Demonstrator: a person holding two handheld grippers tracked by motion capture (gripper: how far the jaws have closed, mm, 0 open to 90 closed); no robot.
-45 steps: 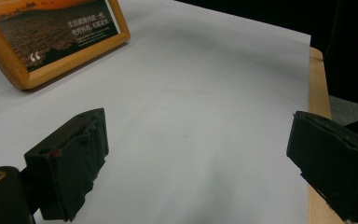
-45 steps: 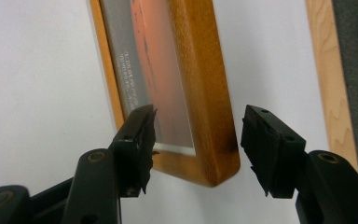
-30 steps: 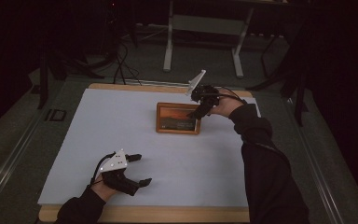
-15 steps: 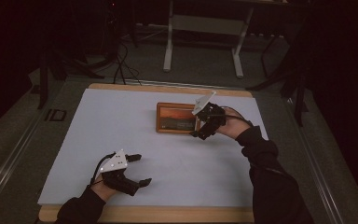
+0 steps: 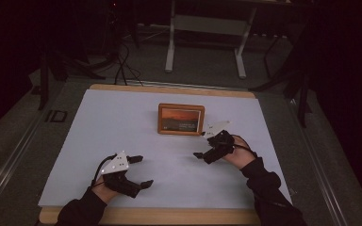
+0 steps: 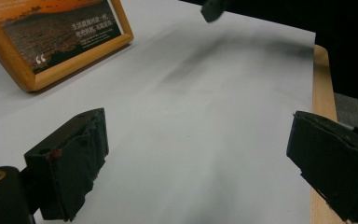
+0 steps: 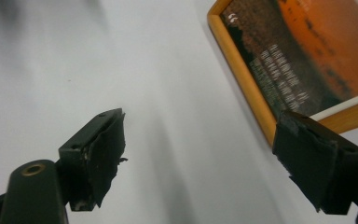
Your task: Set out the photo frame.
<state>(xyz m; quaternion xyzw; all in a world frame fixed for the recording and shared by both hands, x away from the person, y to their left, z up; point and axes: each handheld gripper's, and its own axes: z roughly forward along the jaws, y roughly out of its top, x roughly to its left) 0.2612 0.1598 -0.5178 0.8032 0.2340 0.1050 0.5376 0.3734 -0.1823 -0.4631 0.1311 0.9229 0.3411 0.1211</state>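
A dim room: a white-covered surface (image 5: 122,122) on grey floor (image 5: 9,141), a metal stand (image 5: 205,28) behind it.

A dim recording lab or test studio, seen from above: a wooden bench (image 5: 169,89) covered with a plain white sheet (image 5: 122,127) stands on a grey floor (image 5: 9,146). Black cables (image 5: 122,61) trail past dark stand legs (image 5: 61,70) behind it. A pale metal frame (image 5: 205,28) on two long feet stands farther back, and the surroundings fall into darkness.
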